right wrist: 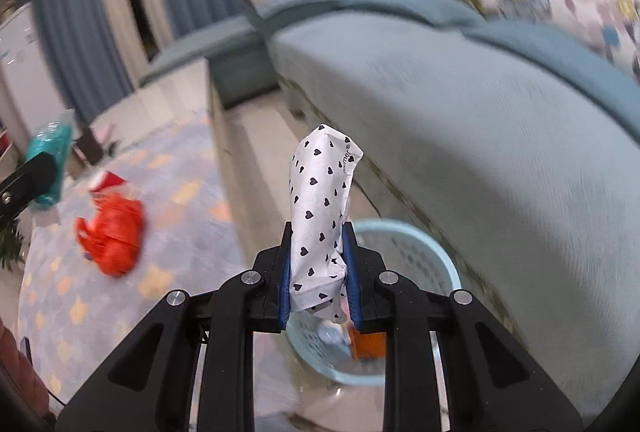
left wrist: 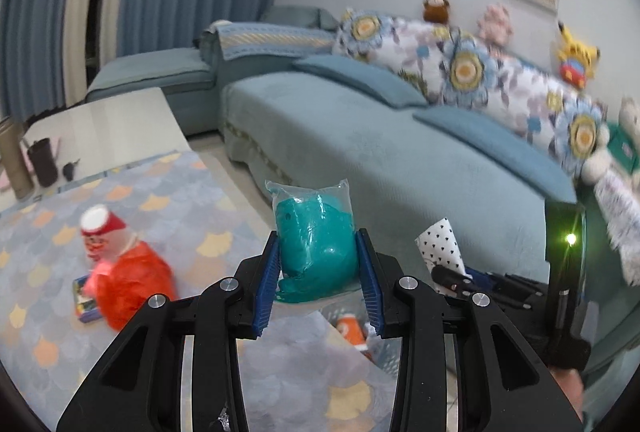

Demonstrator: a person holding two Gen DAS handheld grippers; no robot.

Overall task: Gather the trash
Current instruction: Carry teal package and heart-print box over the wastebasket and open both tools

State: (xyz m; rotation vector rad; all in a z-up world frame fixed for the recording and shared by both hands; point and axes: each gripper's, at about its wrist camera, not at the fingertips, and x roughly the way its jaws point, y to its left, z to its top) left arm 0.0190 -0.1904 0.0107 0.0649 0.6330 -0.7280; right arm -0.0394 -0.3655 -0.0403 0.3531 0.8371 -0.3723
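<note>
My left gripper (left wrist: pixel 318 260) is shut on a teal packet (left wrist: pixel 314 232) in clear wrap, held up above the table edge. The same teal packet (right wrist: pixel 50 151) shows at the far left of the right wrist view. My right gripper (right wrist: pixel 318 264) is shut on a white wrapper with black hearts (right wrist: pixel 320 207), which stands upright between the blue pads. That wrapper (left wrist: pixel 440 244) also peeks in at the right of the left wrist view. Below and just beyond the right gripper stands a light blue basket (right wrist: pixel 424 244) holding some trash, one piece of it orange (right wrist: pixel 366 346).
A red plastic bag (left wrist: pixel 132 280) and a red-capped jar (left wrist: pixel 98 228) lie on the patterned tablecloth (left wrist: pixel 152 199); the bag (right wrist: pixel 114 232) shows in the right wrist view too. A blue sofa (left wrist: pixel 400 151) with floral cushions runs along the right. Curtains hang at the back left.
</note>
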